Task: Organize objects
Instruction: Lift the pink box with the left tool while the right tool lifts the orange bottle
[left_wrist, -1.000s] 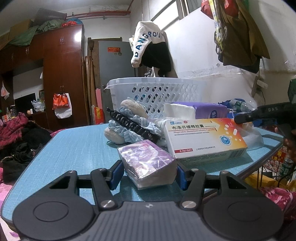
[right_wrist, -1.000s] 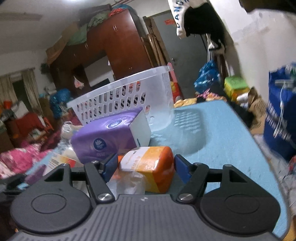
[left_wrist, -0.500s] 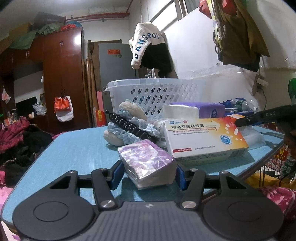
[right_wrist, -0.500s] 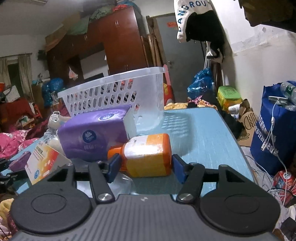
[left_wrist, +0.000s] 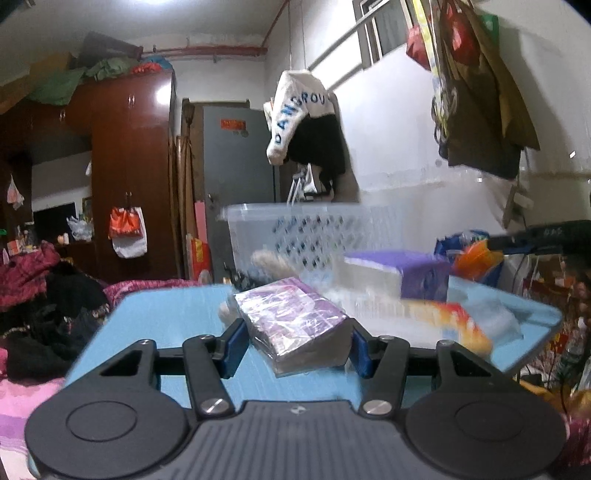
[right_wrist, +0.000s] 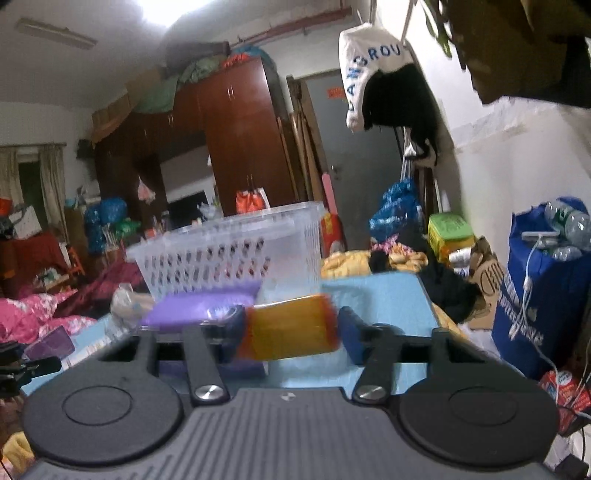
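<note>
Left gripper (left_wrist: 297, 341) is clenched on a purple packet (left_wrist: 291, 319) in clear wrap, both blue pads pressed against its sides, the packet tilted and held clear above the blue table (left_wrist: 155, 314). Right gripper (right_wrist: 291, 334) has an orange bottle (right_wrist: 290, 326) lying crosswise between its pads; its jaws are closing, and the left pad looks to touch the bottle's end while the right pad sits just beside the other end, though blur makes contact hard to judge.

At the far side of the table stands a white basket (left_wrist: 317, 229) with slotted walls; what lies inside it cannot be made out through the blurred wall. Just in front of it lies a purple tissue box (left_wrist: 406, 273), with a white and orange medicine box (left_wrist: 436, 317) nearer, beside the packet. In the right view the basket (right_wrist: 229, 251) stands behind the tissue box (right_wrist: 199, 306), and the bottle sits in front of both.

Both grippers point nearly level, dipping a little toward the table, each reaching in from the near edge. Tip of the right gripper shows at the right edge of the left view, with the orange bottle beside it.
</note>
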